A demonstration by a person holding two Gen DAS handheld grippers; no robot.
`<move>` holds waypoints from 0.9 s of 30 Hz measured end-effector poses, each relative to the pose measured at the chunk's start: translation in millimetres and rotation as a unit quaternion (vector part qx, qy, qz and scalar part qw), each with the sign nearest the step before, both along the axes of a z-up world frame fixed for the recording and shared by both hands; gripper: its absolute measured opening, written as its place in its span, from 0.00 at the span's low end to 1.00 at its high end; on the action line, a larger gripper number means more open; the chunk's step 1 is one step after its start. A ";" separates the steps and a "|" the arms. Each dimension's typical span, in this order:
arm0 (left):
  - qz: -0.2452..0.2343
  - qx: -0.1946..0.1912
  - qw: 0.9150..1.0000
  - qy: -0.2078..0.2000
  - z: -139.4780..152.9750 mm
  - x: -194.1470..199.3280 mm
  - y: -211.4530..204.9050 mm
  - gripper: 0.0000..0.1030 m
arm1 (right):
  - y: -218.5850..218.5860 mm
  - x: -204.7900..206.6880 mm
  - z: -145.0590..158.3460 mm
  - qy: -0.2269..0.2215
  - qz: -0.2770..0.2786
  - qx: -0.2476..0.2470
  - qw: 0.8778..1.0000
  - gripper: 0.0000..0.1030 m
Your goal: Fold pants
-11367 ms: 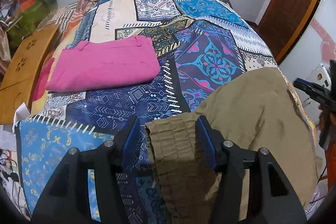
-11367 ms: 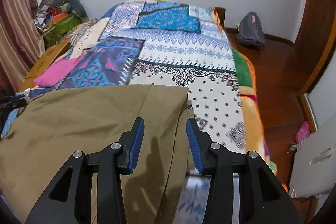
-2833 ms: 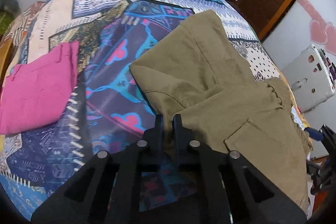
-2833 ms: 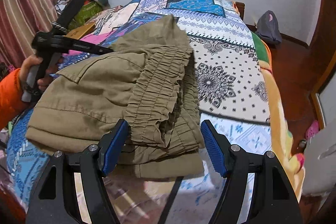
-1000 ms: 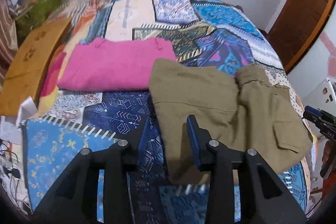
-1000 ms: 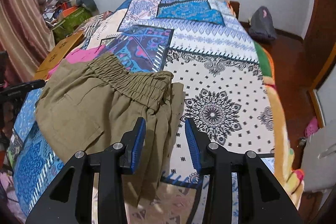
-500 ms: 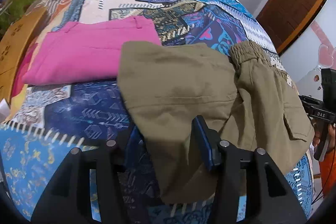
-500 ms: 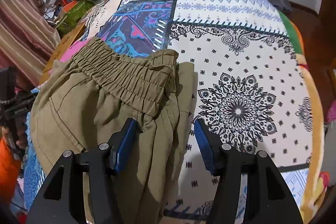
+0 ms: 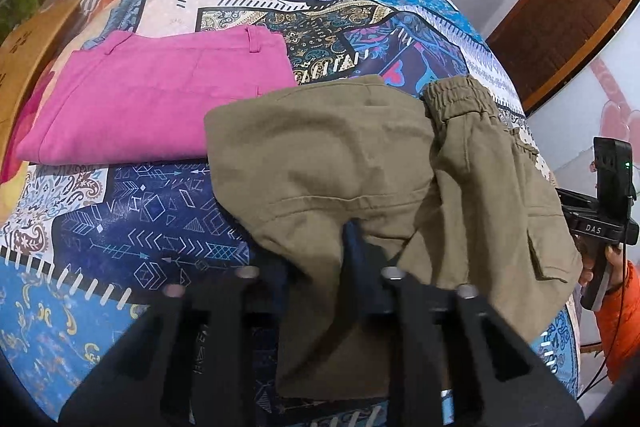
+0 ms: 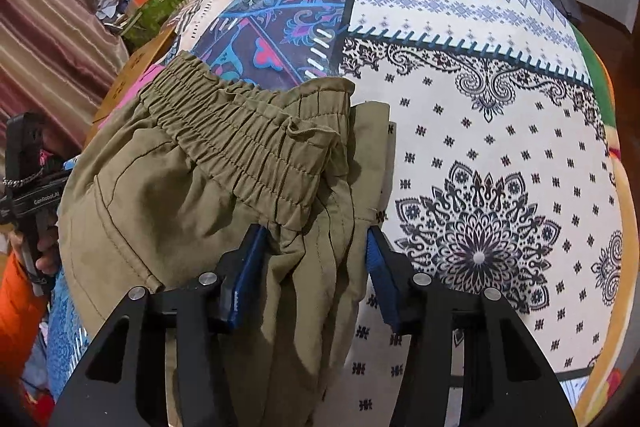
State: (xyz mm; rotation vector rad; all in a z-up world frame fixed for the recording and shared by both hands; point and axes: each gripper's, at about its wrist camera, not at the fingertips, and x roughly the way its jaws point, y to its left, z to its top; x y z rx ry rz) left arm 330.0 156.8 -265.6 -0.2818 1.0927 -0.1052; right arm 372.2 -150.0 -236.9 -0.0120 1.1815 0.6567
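On the patchwork bedspread (image 9: 132, 223), folded pink trousers (image 9: 152, 99) lie at ten o'clock in the left wrist view. Just beside them, toward three o'clock, sit the olive pants (image 9: 332, 163), partly folded, their near-left corner overlapping the pink edge. The left gripper (image 9: 316, 259) straddles the olive hem at six o'clock; its fingers are blurred and half covered by cloth, so whether they pinch it cannot be told. In the right wrist view the pants (image 10: 180, 195) bunch at eight o'clock, elastic waistband (image 10: 240, 131) uppermost. The right gripper (image 10: 316, 259) stands moderately wide, blue pads (image 10: 378, 259) flanking the gathered fabric without clamping.
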 end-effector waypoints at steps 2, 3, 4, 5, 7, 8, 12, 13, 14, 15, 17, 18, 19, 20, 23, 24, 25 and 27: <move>-0.008 0.007 1.000 -0.005 3.4 -0.4 -4.9 0.10 | 4.3 -0.2 2.4 -0.012 0.002 -0.006 1.000 0.36; -0.012 0.020 1.000 -0.008 5.2 -0.7 -9.1 0.09 | 7.8 -0.7 3.4 -0.018 0.006 -0.014 1.000 0.33; -0.016 0.033 0.999 -0.012 6.7 -1.2 -12.9 0.07 | 11.4 -1.2 4.8 -0.026 0.014 -0.022 0.999 0.31; -0.018 0.044 0.999 -0.015 8.0 -2.0 -15.8 0.07 | 15.3 -2.5 6.7 -0.035 0.018 -0.028 0.999 0.28; -0.017 0.060 0.998 -0.020 11.3 -2.6 -20.3 0.05 | 18.4 -5.3 10.2 -0.047 0.024 -0.035 0.998 0.23; -0.016 0.063 0.998 -0.024 13.6 -3.1 -21.1 0.05 | 18.5 -6.3 11.5 -0.051 0.024 -0.035 0.998 0.20; -0.017 0.071 0.996 -0.049 29.5 -7.8 -24.8 0.03 | 8.5 -7.2 20.4 -0.058 0.007 -0.013 0.998 0.12; -0.017 0.071 0.996 -0.055 34.2 -9.0 -25.7 0.03 | 5.6 -8.1 23.2 -0.058 0.004 -0.008 0.998 0.12; -0.017 0.070 0.996 -0.060 38.7 -10.5 -26.5 0.02 | 2.0 -9.2 26.6 -0.061 0.002 -0.005 0.998 0.11; -0.017 0.067 0.995 -0.065 44.4 -11.9 -27.2 0.02 | 2.4 -10.6 31.1 -0.065 0.001 -0.001 0.998 0.10; -0.020 0.070 0.995 -0.074 54.6 -13.9 -30.3 0.02 | 3.0 -13.6 39.8 -0.074 0.000 0.004 0.997 0.10; -0.022 0.073 0.994 -0.079 59.6 -15.6 -32.3 0.02 | 4.4 -17.5 47.0 -0.080 0.000 0.008 0.997 0.10; -0.024 0.074 0.994 -0.083 64.4 -17.6 -34.8 0.02 | 5.2 -20.2 52.8 -0.086 0.001 0.011 0.996 0.10; -0.027 0.074 0.993 -0.088 69.8 -20.6 -36.9 0.02 | 9.2 -20.2 57.2 -0.093 0.002 0.012 0.996 0.09; -0.029 0.077 0.992 -0.095 79.4 -25.9 -40.7 0.02 | 13.5 -30.6 77.9 -0.119 0.009 0.013 0.993 0.09; -0.030 0.076 0.992 -0.098 83.4 -28.4 -41.6 0.02 | 14.4 -34.1 85.2 -0.126 0.011 0.015 0.992 0.09; -0.030 0.076 0.992 -0.100 87.1 -31.3 -42.0 0.02 | 15.4 -36.5 91.6 -0.131 0.013 0.017 0.991 0.09; -0.024 0.071 0.991 -0.106 97.0 -36.7 -39.7 0.02 | 18.0 -39.5 102.5 -0.140 0.016 0.021 0.990 0.09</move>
